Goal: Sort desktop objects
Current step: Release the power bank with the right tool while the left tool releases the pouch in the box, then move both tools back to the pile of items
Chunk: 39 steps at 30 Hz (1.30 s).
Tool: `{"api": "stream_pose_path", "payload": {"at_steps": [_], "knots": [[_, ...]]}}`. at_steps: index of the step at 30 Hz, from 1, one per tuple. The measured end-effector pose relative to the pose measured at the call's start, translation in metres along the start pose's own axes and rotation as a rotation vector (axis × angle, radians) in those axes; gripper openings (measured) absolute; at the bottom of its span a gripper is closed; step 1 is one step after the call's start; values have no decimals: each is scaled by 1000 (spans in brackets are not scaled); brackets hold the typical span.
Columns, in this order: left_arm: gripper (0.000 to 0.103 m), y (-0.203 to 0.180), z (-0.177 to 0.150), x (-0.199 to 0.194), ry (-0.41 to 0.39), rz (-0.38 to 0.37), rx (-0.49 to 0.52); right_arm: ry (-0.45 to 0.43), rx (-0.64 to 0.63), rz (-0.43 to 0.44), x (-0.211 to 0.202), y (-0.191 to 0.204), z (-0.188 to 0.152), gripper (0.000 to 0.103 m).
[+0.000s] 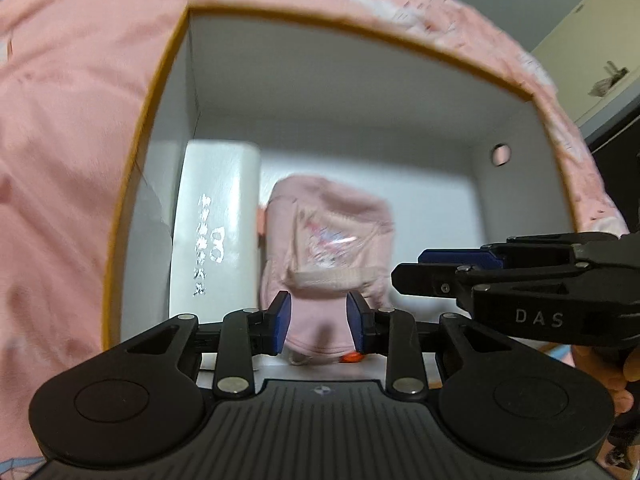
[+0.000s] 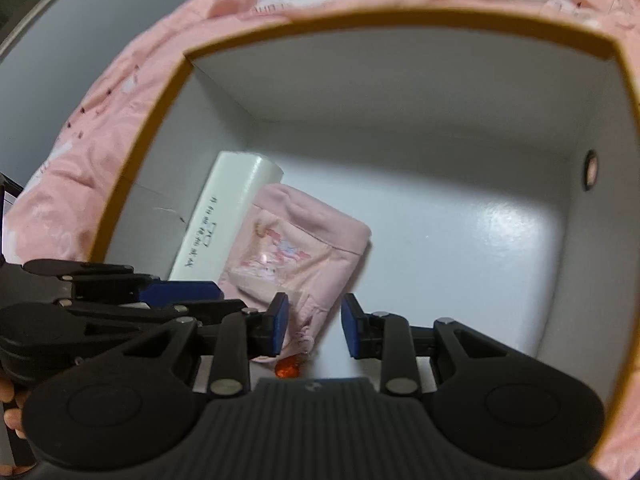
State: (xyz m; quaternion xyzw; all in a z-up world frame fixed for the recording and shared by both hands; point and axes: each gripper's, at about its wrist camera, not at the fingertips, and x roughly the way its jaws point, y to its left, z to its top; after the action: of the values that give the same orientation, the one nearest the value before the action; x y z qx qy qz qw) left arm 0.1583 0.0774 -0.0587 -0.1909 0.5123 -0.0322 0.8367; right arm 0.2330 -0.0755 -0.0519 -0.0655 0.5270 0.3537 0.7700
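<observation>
Both grippers hang over the open white box, which sits on pink bedding. Inside, the pink pouch lies flat beside a white tube box. The left gripper pinches the pouch's near edge; the right gripper stands part-spread, holding nothing

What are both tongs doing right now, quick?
Left tongs: partly closed, the pink pouch shows between them; whether they grip it cannot be told.
Right tongs: open, holding nothing.
</observation>
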Motion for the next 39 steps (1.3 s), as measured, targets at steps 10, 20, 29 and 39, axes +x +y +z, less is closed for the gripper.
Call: {"api": "stream_pose_path", "payload": {"at_steps": [10, 20, 29, 39], "knots": [[34, -16, -41, -85, -202, -38, 60, -265, -85, -20, -76, 28, -64, 33], [34, -6, -80, -118, -158, 195, 117, -318, -102, 71, -90, 73, -121, 33], [50, -33, -111, -122, -106, 146, 287, -167, -109, 14, -73, 84, -156, 36], [44, -69, -148, -80, 113, 61, 494, -76, -67, 94, -81, 81, -196, 36]]}}
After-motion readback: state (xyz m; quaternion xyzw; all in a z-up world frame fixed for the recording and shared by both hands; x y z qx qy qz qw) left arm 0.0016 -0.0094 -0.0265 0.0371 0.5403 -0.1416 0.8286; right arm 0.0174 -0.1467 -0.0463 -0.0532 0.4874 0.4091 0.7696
